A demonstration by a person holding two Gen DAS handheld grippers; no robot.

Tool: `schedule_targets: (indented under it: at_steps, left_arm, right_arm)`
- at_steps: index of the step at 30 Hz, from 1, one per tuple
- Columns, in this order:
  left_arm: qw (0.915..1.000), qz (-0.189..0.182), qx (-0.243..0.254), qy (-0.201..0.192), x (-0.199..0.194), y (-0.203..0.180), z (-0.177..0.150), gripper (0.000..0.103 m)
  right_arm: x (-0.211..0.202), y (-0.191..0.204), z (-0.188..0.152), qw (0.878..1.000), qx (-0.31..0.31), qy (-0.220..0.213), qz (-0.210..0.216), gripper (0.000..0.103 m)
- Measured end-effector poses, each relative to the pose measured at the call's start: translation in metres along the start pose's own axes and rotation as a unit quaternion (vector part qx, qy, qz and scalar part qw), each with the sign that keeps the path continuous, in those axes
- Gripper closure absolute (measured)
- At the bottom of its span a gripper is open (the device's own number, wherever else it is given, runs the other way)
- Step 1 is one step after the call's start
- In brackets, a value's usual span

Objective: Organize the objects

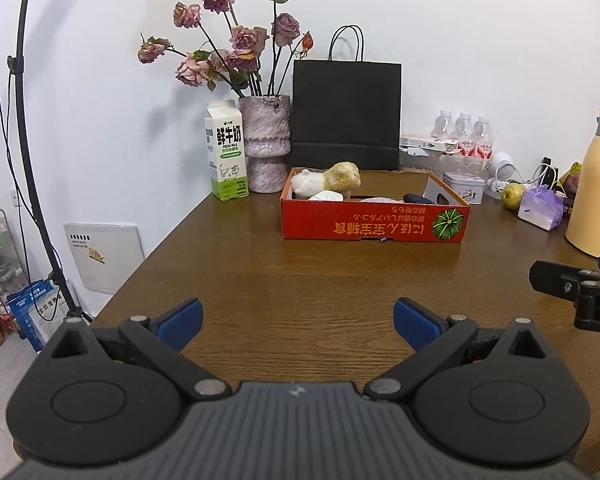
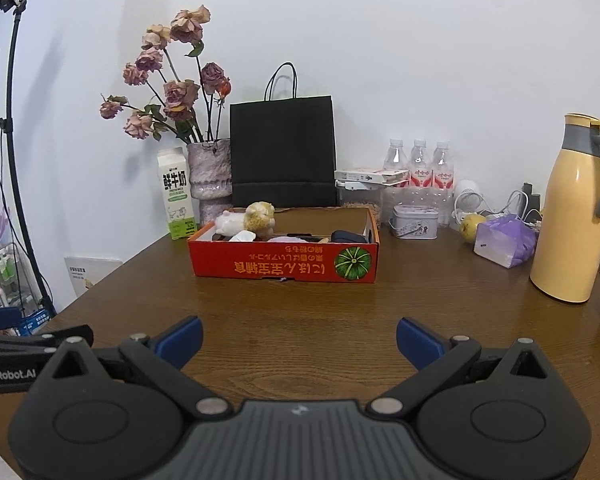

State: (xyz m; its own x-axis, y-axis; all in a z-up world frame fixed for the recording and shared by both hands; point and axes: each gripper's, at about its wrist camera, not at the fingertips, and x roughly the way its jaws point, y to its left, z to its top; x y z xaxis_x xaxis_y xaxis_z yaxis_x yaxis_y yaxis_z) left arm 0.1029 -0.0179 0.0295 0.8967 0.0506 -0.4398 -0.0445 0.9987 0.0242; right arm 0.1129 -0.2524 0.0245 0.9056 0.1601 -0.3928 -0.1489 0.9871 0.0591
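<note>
Left gripper (image 1: 298,320) above the near edge of the desk (image 1: 320,280), fingers spread wide, nothing between them, touching nothing. Right gripper (image 2: 299,338) the same: wide apart, empty, just beside the left. Red box (image 2: 284,266) sits toward the desk's far edge, well apart from both; plush toy (image 2: 256,218) lies in its left end.

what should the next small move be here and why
Probably bring the right gripper forward toward the pear beside the purple bag. Both it and the left gripper are open and empty over bare table, while the red box already holds a plush toy, so loose items on the right seem next.
</note>
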Motion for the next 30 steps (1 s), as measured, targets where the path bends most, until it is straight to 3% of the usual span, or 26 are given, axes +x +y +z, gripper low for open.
schedule_targets:
  at_steps: [30]
  left_arm:
    - [1.0000,0.004,0.000,0.001,0.0017,0.0027,0.0010,0.000]
  right_arm:
    - [0.0025,0.0015,-0.0023,1.000,-0.005,0.005,0.003,0.000]
